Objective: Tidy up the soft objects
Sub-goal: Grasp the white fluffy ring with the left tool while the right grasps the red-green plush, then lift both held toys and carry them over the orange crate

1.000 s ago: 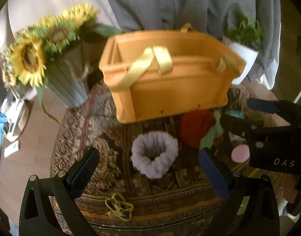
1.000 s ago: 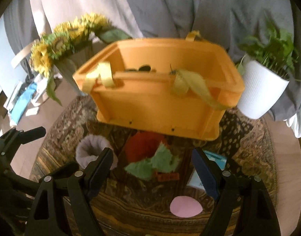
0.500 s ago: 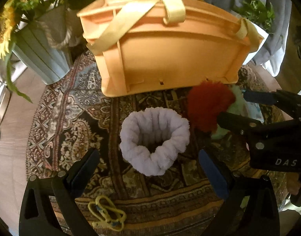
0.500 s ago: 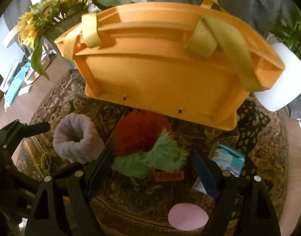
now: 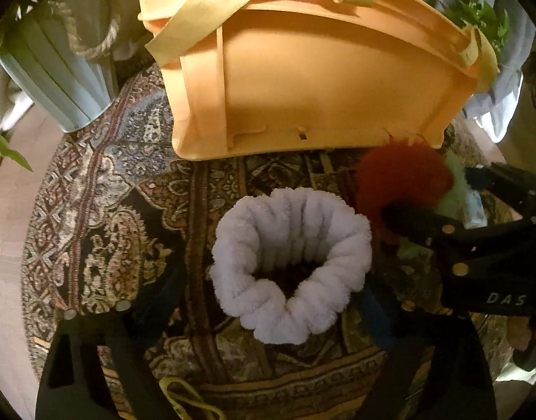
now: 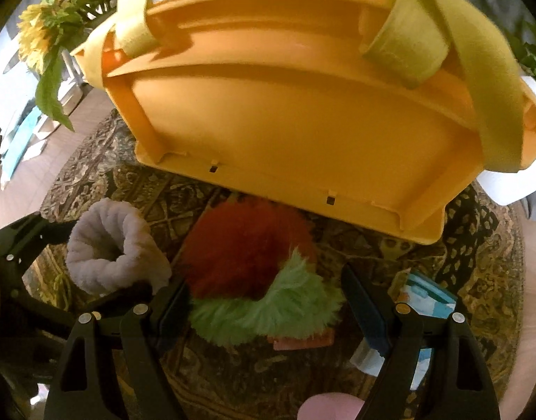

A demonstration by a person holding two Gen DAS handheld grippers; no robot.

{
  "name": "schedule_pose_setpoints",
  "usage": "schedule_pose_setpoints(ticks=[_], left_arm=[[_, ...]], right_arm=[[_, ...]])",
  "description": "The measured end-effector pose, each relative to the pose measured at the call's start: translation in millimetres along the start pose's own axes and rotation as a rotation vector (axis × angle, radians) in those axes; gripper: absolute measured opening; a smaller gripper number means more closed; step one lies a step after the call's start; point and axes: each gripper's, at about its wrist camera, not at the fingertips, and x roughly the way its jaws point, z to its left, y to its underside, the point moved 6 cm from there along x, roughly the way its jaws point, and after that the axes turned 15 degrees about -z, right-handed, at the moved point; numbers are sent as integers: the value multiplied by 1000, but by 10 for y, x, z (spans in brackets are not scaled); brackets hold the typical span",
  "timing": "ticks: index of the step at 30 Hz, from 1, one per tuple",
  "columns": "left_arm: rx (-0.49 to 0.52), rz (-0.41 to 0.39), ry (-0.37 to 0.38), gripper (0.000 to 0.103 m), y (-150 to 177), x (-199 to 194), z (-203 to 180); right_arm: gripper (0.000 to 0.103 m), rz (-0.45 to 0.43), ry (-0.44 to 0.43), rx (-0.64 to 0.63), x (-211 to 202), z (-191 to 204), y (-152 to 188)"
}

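Note:
A fluffy white scrunchie (image 5: 290, 266) lies on the patterned rug in front of an orange crate (image 5: 320, 80) with yellow straps. My left gripper (image 5: 264, 301) is open, its fingers on either side of the scrunchie. A red and green furry toy (image 6: 254, 273) lies to the right of it against the crate (image 6: 303, 112). My right gripper (image 6: 268, 301) is open, its fingers on either side of the toy. The scrunchie also shows in the right wrist view (image 6: 114, 252), and the toy in the left wrist view (image 5: 404, 178).
A pale blue planter (image 5: 54, 70) with sunflowers (image 6: 40, 31) stands at the left, a white plant pot (image 6: 520, 182) at the right. A blue and white packet (image 6: 425, 301), a pink disc (image 6: 331, 407) and a yellow band (image 5: 187, 399) lie on the round rug (image 5: 93, 217).
Both grippers have moved forward and down. The scrunchie now sits between the left fingers and the furry toy between the right fingers. Both stay open.

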Motion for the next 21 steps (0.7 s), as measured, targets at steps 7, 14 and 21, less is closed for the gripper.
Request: schedule_pose_setpoints(ticks=[7,14,21], left_arm=[[-46,-8,48,64,-20,62,-6],[-45,-25,44,41,-18,4,10],[-47,-43,39,33,-5,-105,-1]], right_arm=[[75,-12,-10,43,37,0,9],[45,-15,-39,74,13,47,75],[38,-46,-36,64,-83,107,70]])
